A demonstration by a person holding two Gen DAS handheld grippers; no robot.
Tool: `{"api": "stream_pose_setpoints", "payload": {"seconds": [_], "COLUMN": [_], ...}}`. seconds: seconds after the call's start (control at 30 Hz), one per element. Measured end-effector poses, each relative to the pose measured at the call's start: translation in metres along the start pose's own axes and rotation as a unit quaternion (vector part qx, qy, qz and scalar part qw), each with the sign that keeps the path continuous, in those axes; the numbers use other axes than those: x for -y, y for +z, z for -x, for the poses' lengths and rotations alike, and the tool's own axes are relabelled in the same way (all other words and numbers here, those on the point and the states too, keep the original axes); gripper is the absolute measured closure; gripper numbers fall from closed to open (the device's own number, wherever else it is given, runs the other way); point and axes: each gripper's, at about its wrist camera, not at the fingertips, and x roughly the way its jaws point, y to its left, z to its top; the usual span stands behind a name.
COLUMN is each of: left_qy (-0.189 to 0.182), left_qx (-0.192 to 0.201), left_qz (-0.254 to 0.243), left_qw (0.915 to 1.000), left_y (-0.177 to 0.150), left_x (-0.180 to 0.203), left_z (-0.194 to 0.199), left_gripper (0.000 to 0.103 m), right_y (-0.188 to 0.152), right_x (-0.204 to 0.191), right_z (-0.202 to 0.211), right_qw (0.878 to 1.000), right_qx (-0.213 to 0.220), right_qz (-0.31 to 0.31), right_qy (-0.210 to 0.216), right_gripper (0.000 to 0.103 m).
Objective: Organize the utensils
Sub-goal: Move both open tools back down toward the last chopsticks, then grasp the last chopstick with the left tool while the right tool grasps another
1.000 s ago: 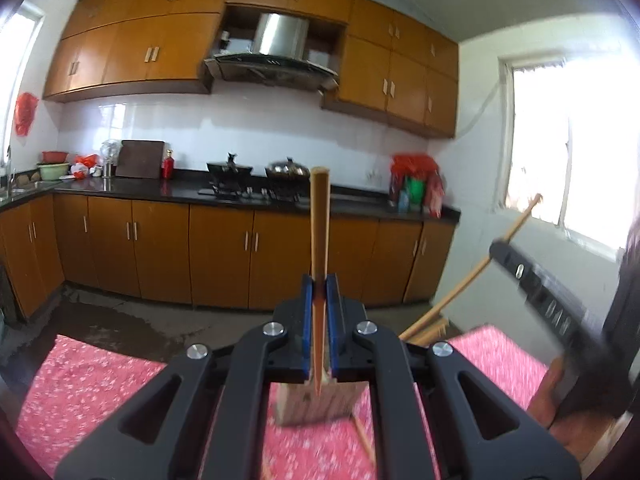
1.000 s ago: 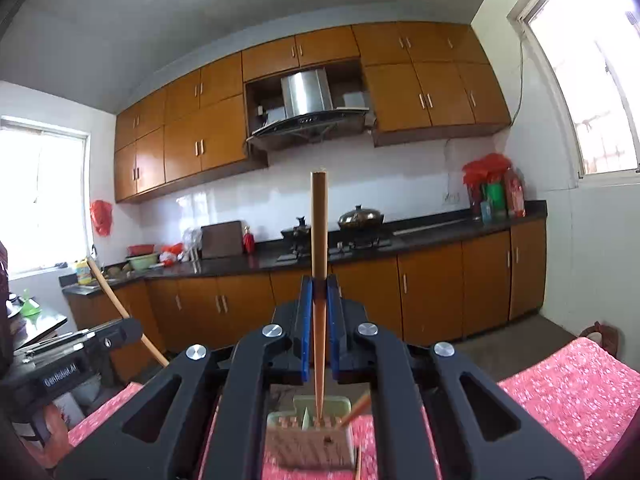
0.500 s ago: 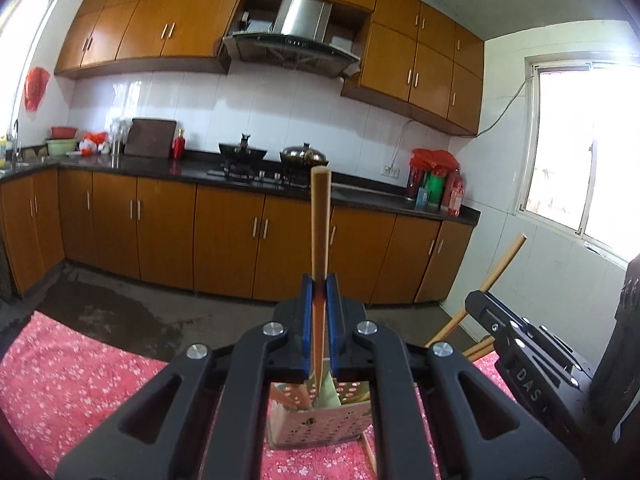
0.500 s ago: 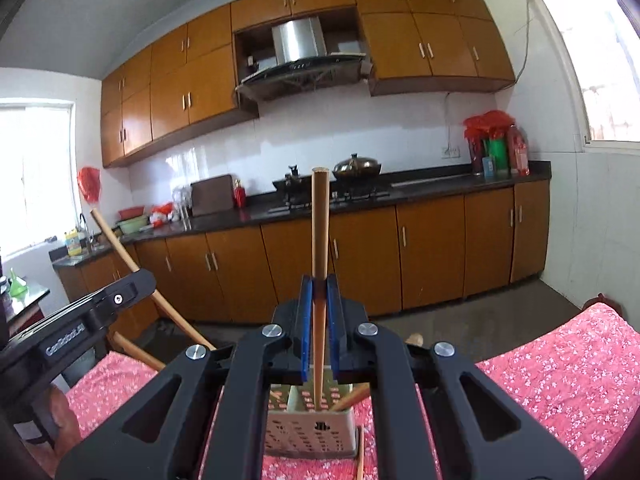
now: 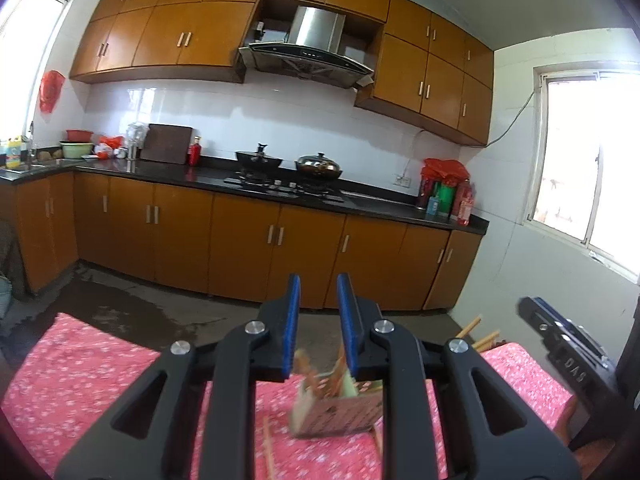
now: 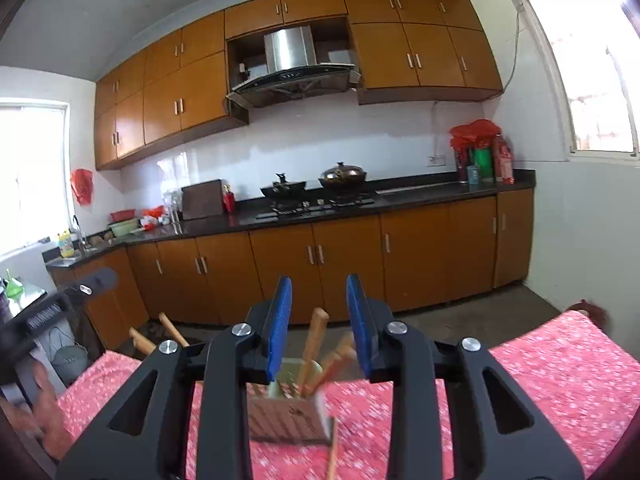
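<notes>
Orange-brown kitchen cabinets (image 5: 248, 236) line the far wall behind a table spread with a red floral tablecloth (image 5: 92, 376). On the cloth stands a perforated utensil holder (image 6: 290, 412), motion-blurred in both views, so its compartments cannot be told apart. From the left wrist camera the holder (image 5: 340, 414) is partly hidden behind the near gripper frame, and the chopsticks (image 5: 338, 372) inside it show only as smeared tan streaks. Loose chopsticks on the cloth just beside the holder are cut off by the lower picture edge.

The left gripper (image 5: 318, 322) is level above the near part of the table, pointing toward the cabinets, its blue-padded fingers (image 5: 290, 320) spread apart with nothing between them. The holder lies below and slightly right of that gap.

The right gripper (image 6: 319, 326) is posed likewise, fingers (image 6: 280, 324) parted wide and gripping nothing. Wooden chopsticks (image 6: 314, 340) stand tilted in the holder, their tops rising into the gap between the pads without touching either one. At the left edge of this view the other gripper appears blurred, with two more wooden stick ends (image 6: 160, 334) near it.
</notes>
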Motion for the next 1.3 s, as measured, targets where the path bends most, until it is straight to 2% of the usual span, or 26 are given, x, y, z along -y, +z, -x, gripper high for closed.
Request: {"api": "stream_pose_setpoints", "payload": {"seconds": [0.1,0.2,0.27,0.33,0.43,0.5,0.67,0.77,0.8,0.87,1.0,1.13,1.3], "left_qy": [0.024,0.055,0.069,0.083,0.089,0.088,0.08,0.074,0.071,0.065,0.054,0.054,0.055], "left_qx": [-0.015,-0.048,-0.088,-0.119,-0.177,-0.204,-0.239,-0.249,-0.253,-0.261,-0.277,-0.293,-0.306], "left_qz": [-0.002,-0.001,0.0,-0.002,0.009,0.017,0.018,0.009,0.006,0.001,-0.011,-0.026,-0.04], "left_qw": [0.9996,0.9973,0.9937,0.9894,0.9801,0.9749,0.9677,0.9655,0.9648,0.9631,0.9594,0.9543,0.9495], "left_y": [-0.015,-0.042,-0.071,-0.095,-0.138,-0.159,-0.189,-0.197,-0.2,-0.205,-0.215,-0.226,-0.237], "left_x": [-0.019,-0.042,-0.057,-0.064,-0.073,-0.075,-0.07,-0.062,-0.06,-0.052,-0.039,-0.028,-0.02], "left_z": [0.019,0.025,0.02,0.014,0.004,-0.001,-0.006,-0.009,-0.01,-0.016,-0.026,-0.037,-0.045], "left_gripper": [0.074,0.073,0.073,0.073,0.074,0.074,0.074,0.073,0.073,0.073,0.074,0.075,0.083], "right_y": [-0.017,-0.053,-0.085,-0.122,-0.167,-0.189,-0.219,-0.223,-0.224,-0.224,-0.218,-0.215,-0.214], "right_x": [0.015,0.035,0.042,0.042,0.031,0.019,0.0,-0.003,-0.003,0.006,0.032,0.049,0.051], "right_z": [0.01,0.003,-0.008,-0.02,-0.032,-0.036,-0.047,-0.052,-0.052,-0.051,-0.049,-0.047,-0.044], "right_qw": [0.999,0.995,0.987,0.976,0.96,0.952,0.942,0.943,0.943,0.943,0.945,0.943,0.944], "right_qx": [-0.024,-0.091,-0.149,-0.211,-0.277,-0.303,-0.336,-0.333,-0.332,-0.331,-0.322,-0.322,-0.322], "right_qz": [0.004,-0.009,-0.017,-0.029,-0.046,-0.045,-0.015,0.008,0.009,-0.007,-0.032,-0.046,-0.041], "right_qy": [-0.027,-0.048,-0.053,-0.041,-0.007,0.007,0.006,-0.007,-0.011,-0.013,-0.053,-0.067,-0.068], "right_gripper": [0.068,0.068,0.068,0.068,0.072,0.075,0.077,0.094,0.095,0.095,0.095,0.095,0.095]}}
